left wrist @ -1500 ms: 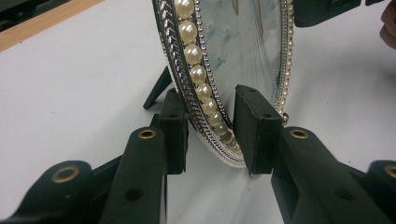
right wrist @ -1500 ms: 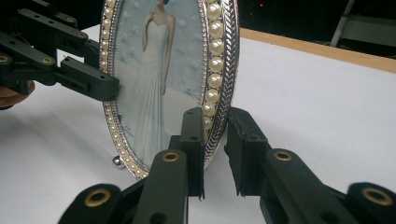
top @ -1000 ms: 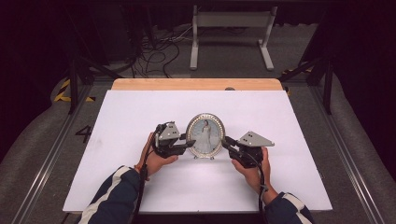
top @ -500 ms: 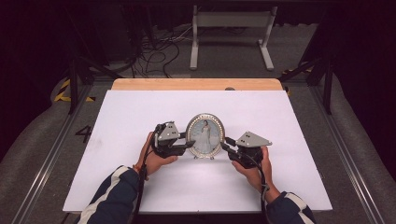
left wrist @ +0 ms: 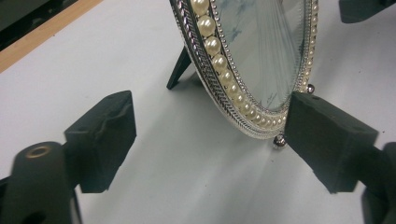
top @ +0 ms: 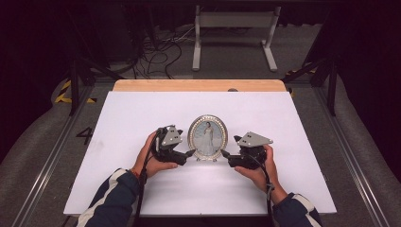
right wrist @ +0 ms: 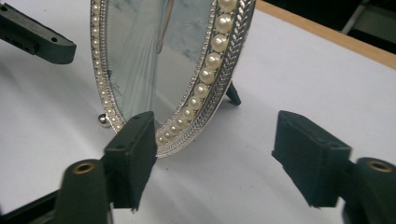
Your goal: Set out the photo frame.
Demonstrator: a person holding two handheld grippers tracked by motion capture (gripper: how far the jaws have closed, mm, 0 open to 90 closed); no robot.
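An oval silver picture frame point(top: 207, 137) edged with pearls stands upright on its back leg in the middle of the white tabletop point(top: 142, 113). My left gripper point(top: 189, 153) sits at the frame's lower left and my right gripper point(top: 223, 154) at its lower right, with both tips close to the rim. In the left gripper view the left gripper point(left wrist: 210, 144) is open and the frame's point(left wrist: 252, 60) lower rim lies by the right-hand jaw. In the right gripper view the right gripper point(right wrist: 219, 158) is open and the frame's point(right wrist: 163, 60) rim passes just behind the left-hand jaw.
A wooden strip point(top: 198, 85) borders the table's far edge. Beyond it are floor cables point(top: 161, 47) and a white metal stand point(top: 234, 28). Bare white surface lies to either side of the hands and behind the frame.
My right gripper has edged slightly left toward the frame. The left gripper and the frame have stayed where they were.
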